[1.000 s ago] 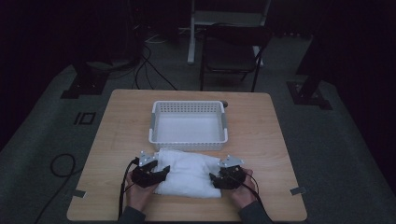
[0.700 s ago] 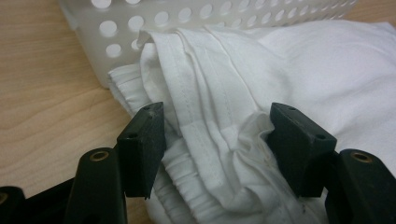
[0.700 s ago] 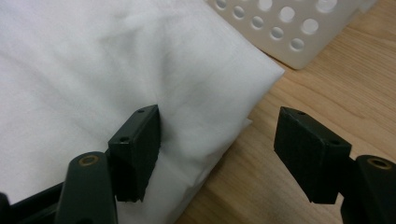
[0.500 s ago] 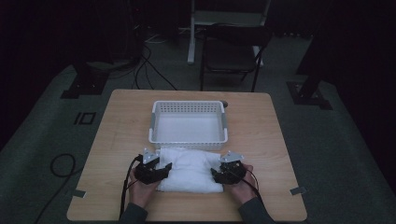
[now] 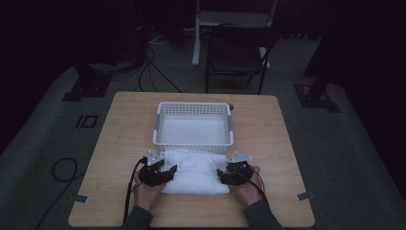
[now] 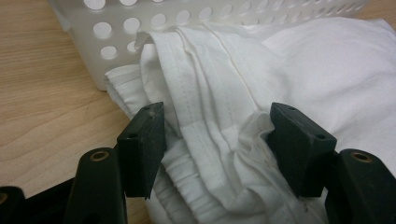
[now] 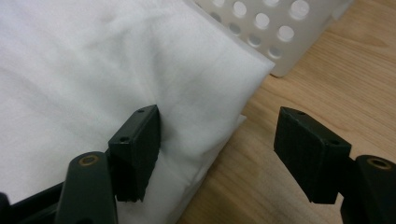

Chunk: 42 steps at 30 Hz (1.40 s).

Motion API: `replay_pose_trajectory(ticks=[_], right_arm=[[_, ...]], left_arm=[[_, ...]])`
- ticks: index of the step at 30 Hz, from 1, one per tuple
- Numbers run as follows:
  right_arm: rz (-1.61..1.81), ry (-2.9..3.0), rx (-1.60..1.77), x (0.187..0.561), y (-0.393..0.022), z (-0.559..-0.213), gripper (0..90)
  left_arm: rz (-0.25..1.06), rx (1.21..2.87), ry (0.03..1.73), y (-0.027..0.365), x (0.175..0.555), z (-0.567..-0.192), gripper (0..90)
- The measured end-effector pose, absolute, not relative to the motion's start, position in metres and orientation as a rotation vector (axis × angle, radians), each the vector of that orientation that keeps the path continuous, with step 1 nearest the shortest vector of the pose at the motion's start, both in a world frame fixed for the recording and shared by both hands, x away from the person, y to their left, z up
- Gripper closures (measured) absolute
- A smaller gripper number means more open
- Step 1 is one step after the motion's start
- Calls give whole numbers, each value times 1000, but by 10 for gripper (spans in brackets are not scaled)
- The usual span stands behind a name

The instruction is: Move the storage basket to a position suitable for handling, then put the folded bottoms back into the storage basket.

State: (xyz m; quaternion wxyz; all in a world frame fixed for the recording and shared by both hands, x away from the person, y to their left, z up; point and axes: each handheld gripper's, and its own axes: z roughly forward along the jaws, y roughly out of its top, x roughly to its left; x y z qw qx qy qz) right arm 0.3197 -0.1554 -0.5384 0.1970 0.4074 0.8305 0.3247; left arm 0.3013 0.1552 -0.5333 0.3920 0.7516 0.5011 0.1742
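No text, label, brand, number or sign can be read on anything here.

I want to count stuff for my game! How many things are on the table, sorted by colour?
White: 2, the basket and the folded cloth.
Black: 2, the left gripper and the right gripper.
Total: 4.

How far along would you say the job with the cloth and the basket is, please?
Done: the cloth lies folded on the table against the basket. In hand: the left gripper straddles bunched folds; the right gripper is open over the cloth's edge. Left: probably lifting it into the basket, which holds nothing yet.
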Motion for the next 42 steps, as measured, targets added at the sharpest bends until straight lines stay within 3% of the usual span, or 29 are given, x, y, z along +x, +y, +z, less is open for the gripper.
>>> replay_pose_trajectory(ticks=[33,38,42], right_arm=[[897,2292,1159,336,-159,-538,323],[902,2295,1167,336,-160,-538,324],[905,2297,1170,337,-160,-539,323]], left_arm=[[409,1846,1288,154,309,-533,371],[453,1746,1274,161,305,-524,423],[438,1671,1277,171,305,-513,376]])
